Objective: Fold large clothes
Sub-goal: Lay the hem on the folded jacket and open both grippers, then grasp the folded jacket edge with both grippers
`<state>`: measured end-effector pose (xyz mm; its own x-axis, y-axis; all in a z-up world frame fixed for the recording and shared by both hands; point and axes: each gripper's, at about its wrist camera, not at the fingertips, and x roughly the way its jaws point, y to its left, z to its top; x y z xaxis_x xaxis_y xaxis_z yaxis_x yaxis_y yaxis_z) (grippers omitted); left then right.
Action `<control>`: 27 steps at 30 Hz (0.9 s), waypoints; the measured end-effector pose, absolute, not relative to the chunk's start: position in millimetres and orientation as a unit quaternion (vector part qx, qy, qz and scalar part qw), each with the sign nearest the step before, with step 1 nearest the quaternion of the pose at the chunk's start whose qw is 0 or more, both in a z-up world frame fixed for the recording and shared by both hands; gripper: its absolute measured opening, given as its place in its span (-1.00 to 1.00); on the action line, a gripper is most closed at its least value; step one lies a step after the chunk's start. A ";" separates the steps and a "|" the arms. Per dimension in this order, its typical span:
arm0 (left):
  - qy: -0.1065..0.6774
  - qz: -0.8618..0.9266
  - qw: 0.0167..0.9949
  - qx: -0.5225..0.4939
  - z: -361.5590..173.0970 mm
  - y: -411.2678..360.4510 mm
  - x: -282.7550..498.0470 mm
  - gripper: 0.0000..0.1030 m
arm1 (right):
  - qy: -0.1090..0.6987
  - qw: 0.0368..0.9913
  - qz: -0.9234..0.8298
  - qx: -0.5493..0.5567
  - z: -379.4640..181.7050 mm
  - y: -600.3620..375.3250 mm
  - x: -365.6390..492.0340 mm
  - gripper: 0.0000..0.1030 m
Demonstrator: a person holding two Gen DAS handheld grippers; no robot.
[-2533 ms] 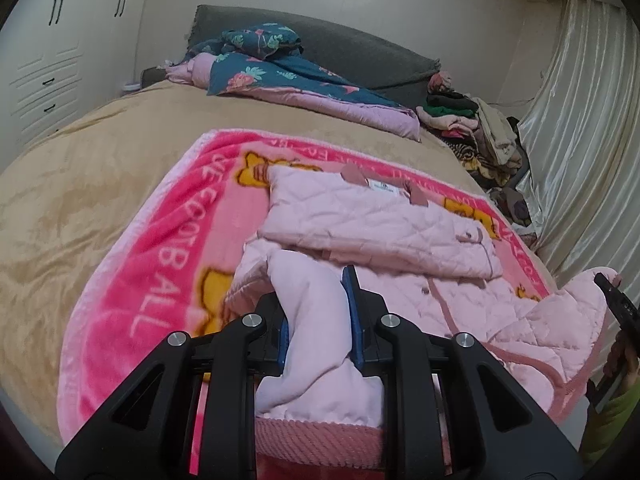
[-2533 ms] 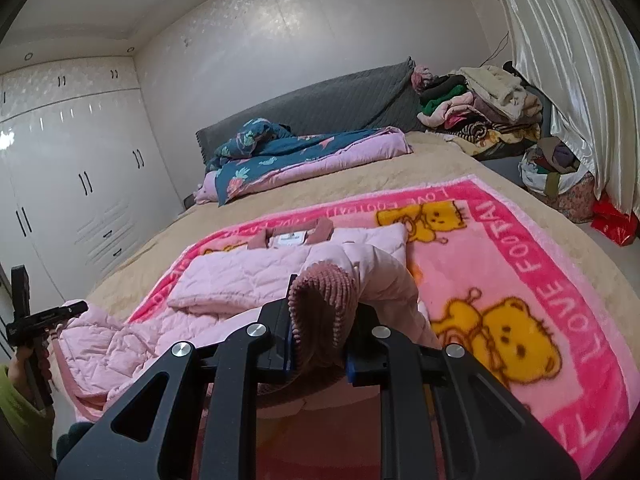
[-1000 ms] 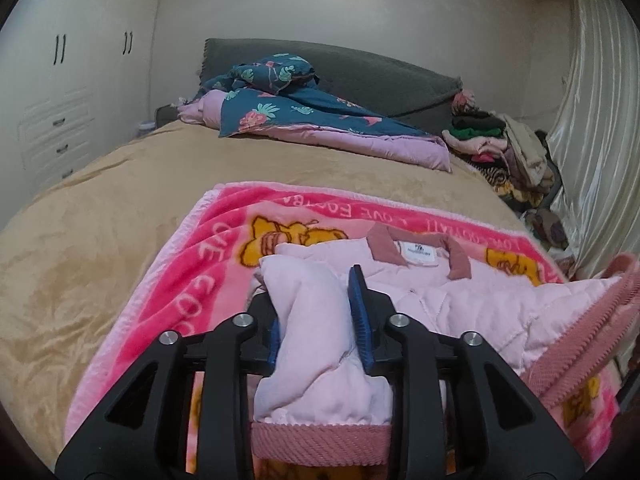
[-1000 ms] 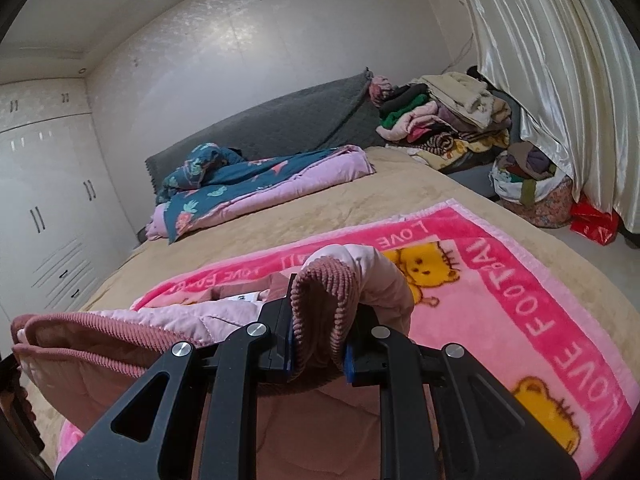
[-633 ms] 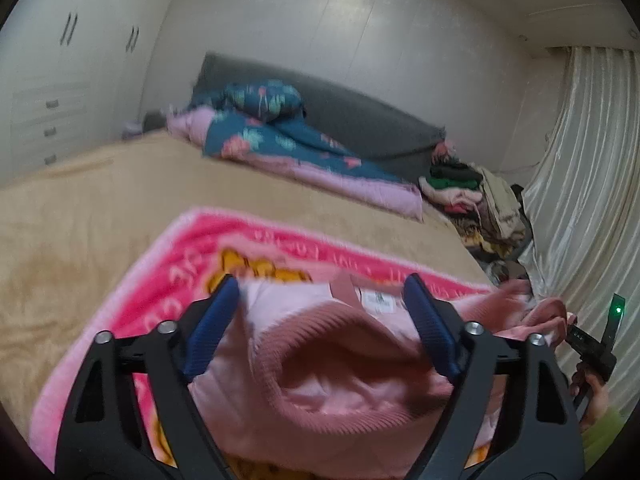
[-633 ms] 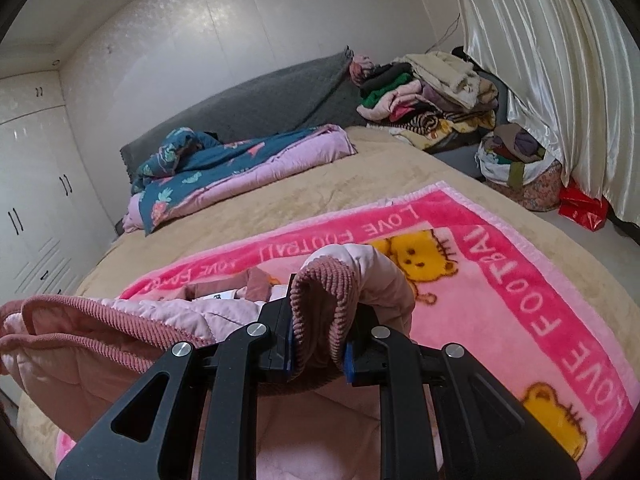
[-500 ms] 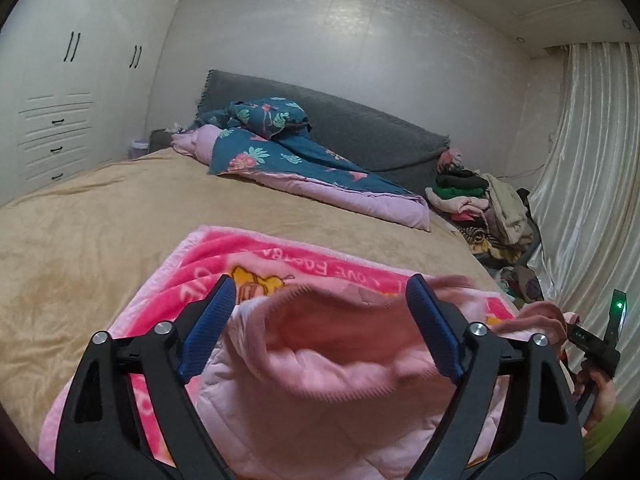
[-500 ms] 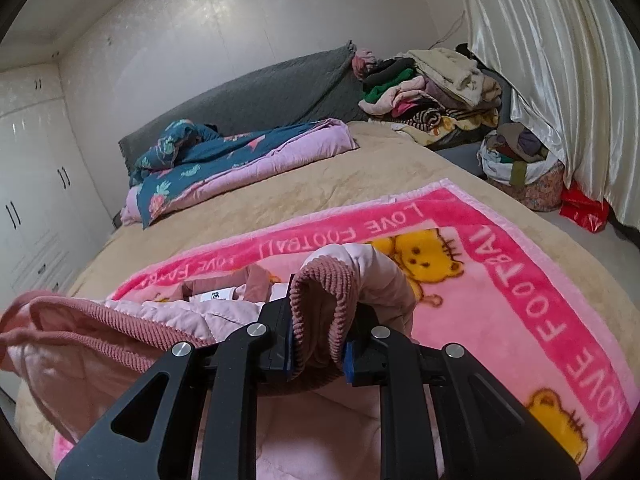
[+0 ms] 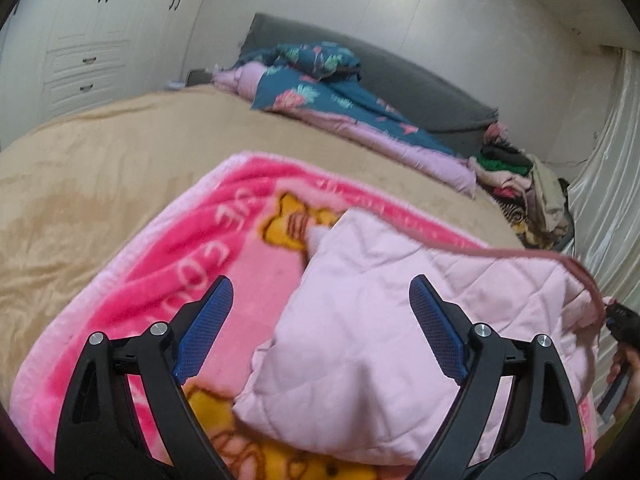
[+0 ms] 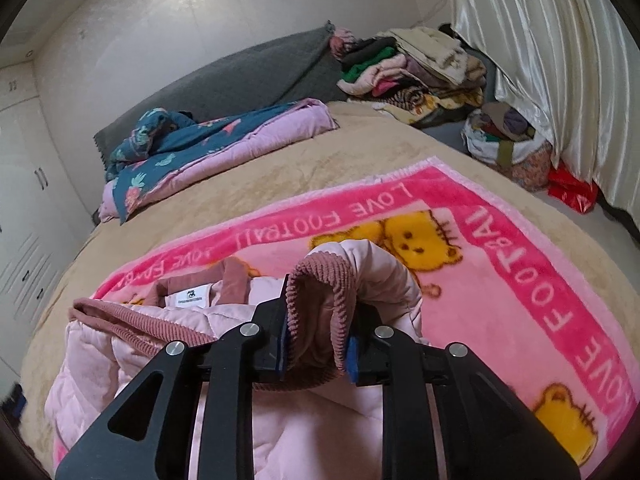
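A pink quilted jacket [image 9: 400, 320] is seen lying on the pink blanket [image 9: 192, 248] on the bed [image 9: 100, 152], at 6 o'clock in both views. The left claw [image 9: 320, 320] is held wide open above it, gripping nothing. The right claw [image 10: 316, 332] is just being eased open, with the jacket's ribbed cuff [image 10: 320, 300] still pinched between its pads.

Pale pink quilted jacket [image 9: 400, 320], dusty-rose ribbed cuff [image 10: 320, 292]. Hot-pink blanket [image 10: 500, 280], yellow bears, white lettering. Tan bedspread [image 9: 100, 168]. Teal floral quilt [image 9: 320, 92], lilac lining, upper frame. Grey headboard [image 10: 240, 80].
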<state>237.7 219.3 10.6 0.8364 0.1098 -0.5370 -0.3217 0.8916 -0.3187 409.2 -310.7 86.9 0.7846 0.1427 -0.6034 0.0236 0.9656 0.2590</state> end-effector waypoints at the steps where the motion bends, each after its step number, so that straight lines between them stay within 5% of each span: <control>1: 0.269 0.115 0.935 -0.202 5.6 220.5 239.1 0.68 | 0.330 0.934 0.035 0.130 85.2 -311.3 411.0 -0.53; 4: 0.285 0.102 0.931 -0.204 -8.0 223.1 241.4 0.68 | 0.331 0.931 0.052 0.146 84.7 -314.9 411.7 -0.24; 7: 0.303 0.088 0.925 -0.212 -18.5 225.1 248.1 0.68 | 0.321 0.932 0.058 0.161 89.9 -321.0 406.3 0.59; 27: 0.342 0.027 0.913 -0.223 -46.9 228.7 235.0 0.82 | 0.368 0.920 0.122 0.059 26.0 -340.6 335.2 0.63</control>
<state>235.0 228.7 -46.9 0.7653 -0.1037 -0.6353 -0.2009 0.8991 -0.3888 335.2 -340.7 26.0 0.6991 0.2680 -0.6629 -0.1813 0.9632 0.1982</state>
